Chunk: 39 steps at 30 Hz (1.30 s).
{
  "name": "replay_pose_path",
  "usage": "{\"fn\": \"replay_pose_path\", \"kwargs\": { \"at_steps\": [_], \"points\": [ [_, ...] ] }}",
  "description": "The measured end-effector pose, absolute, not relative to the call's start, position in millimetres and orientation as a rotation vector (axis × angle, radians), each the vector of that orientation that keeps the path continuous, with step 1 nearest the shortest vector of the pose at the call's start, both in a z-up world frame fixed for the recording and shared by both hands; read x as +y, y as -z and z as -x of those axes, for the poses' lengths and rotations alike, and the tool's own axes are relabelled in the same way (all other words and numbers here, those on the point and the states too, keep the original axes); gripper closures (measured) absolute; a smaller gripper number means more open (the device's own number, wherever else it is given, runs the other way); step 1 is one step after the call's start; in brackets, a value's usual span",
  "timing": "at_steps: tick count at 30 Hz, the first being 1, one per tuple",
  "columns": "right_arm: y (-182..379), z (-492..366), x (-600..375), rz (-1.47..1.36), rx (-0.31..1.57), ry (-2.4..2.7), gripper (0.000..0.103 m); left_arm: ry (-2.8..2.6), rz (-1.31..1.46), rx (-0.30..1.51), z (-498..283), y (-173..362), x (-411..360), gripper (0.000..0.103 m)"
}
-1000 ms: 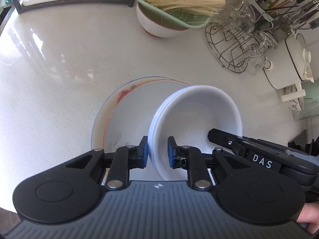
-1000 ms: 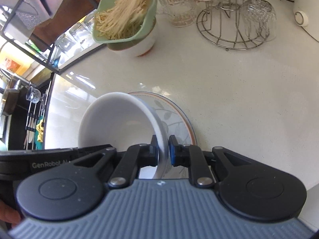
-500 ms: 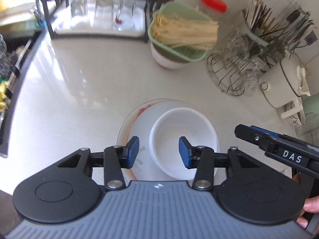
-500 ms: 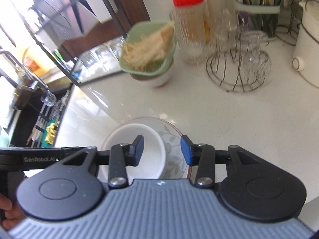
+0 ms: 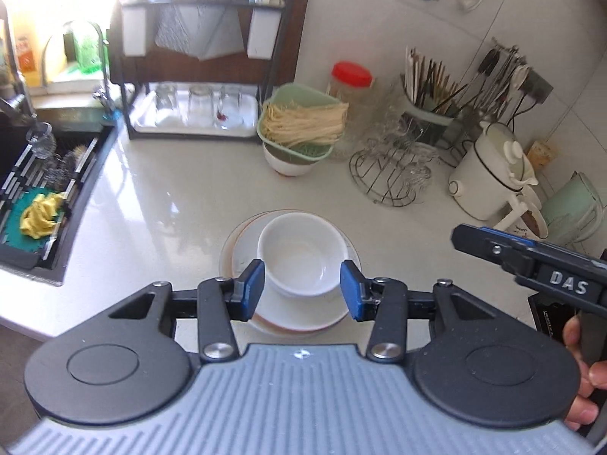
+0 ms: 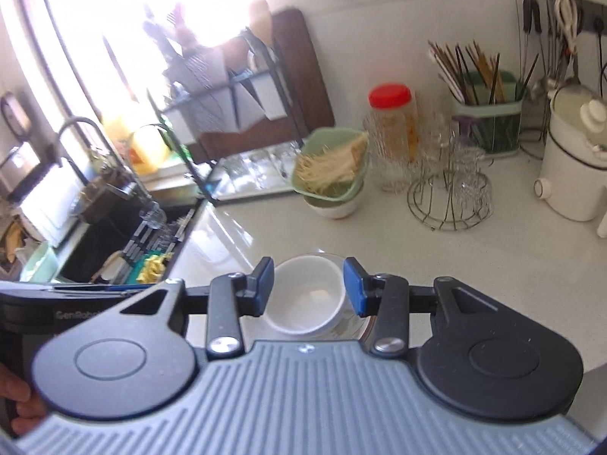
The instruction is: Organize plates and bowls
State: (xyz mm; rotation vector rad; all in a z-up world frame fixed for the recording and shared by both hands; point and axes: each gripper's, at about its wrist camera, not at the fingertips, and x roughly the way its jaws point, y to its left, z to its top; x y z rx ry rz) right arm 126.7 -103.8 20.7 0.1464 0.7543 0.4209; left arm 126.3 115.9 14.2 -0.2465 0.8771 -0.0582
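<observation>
Jaws on my left gripper [image 5: 302, 290] wide apart, empty | right gripper [image 6: 308, 286] same | white bowl [image 5: 301, 256] upright on plate [image 5: 303, 318] | desk [image 5: 159, 204]

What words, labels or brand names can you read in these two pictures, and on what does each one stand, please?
"DAS": white letters on the side of the right gripper, in the left wrist view.
"GenRobot", cut off by the near gripper: on the side of the left gripper, in the right wrist view.
Small print on the black object under the right gripper: too small to read.
</observation>
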Motion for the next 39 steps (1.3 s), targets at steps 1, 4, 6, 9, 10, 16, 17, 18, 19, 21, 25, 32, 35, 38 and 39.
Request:
{"fn": "replay_pose_path", "kwargs": {
  "at_steps": [1, 4, 6, 9, 10, 16, 17, 18, 19, 21, 25, 32, 35, 38, 39],
  "points": [
    [-26.1, -117.0, -106.4, -0.148, 0.737, -0.429, 0.06, 0.054, 0.247, 0.864, -114.2, -19.3, 115.0, 0.053],
    [-40.8, -87.8, -114.2, -0.148, 0.685, -0.435, 0.06, 0.04, 0.247, 0.829, -81.8, -30.4, 111.9, 0.053],
    [-48.6, -69.8, -117.6, -0.146, 0.654, -0.438, 0.06, 0.03, 0.245, 0.806, -61.5, -36.6, 108.7, 0.053],
    [-55.5, -42.8, -122.1, -0.137, 0.616, -0.438, 0.06, 0.028, 0.249, 0.779, -31.6, -44.1, 105.2, 0.053],
    [-56.6, -34.5, -123.9, -0.136, 0.608, -0.437, 0.06, 0.028, 0.246, 0.771, -22.9, -45.6, 103.6, 0.053],
    [-54.4, 2.2, -129.7, -0.124, 0.569, -0.418, 0.06, 0.025, 0.236, 0.763, 14.6, -41.7, 94.0, 0.053],
    [-53.5, 7.3, -131.3, -0.123, 0.564, -0.413, 0.06, 0.026, 0.236, 0.761, 19.9, -40.3, 92.2, 0.053],
    [-52.2, 11.9, -132.8, -0.12, 0.559, -0.407, 0.06, 0.027, 0.235, 0.758, 25.2, -39.4, 90.2, 0.053],
    [-51.1, 16.6, -134.4, -0.118, 0.555, -0.401, 0.06, 0.03, 0.236, 0.757, 29.0, -38.0, 88.1, 0.053],
    [-48.3, 26.2, -137.0, -0.111, 0.549, -0.393, 0.06, 0.043, 0.25, 0.759, 37.5, -35.5, 85.2, 0.053],
    [-42.2, 47.2, -142.6, -0.104, 0.529, -0.373, 0.06, 0.053, 0.255, 0.765, 50.4, -29.3, 80.2, 0.053],
    [-28.8, 69.6, -152.6, -0.11, 0.524, -0.333, 0.045, 0.063, 0.227, 0.75, 70.2, -24.0, 69.8, 0.037],
    [-25.0, 76.6, -155.5, -0.101, 0.5, -0.33, 0.019, 0.054, 0.219, 0.747, 77.0, -22.1, 67.2, 0.027],
    [-22.7, 79.7, -157.3, -0.081, 0.491, -0.322, 0.017, 0.048, 0.219, 0.734, 82.6, -22.0, 65.4, 0.011],
    [-21.3, 79.9, -158.7, -0.085, 0.496, -0.318, 0.017, 0.045, 0.211, 0.733, 84.1, -21.6, 64.2, 0.008]
  ]
}}
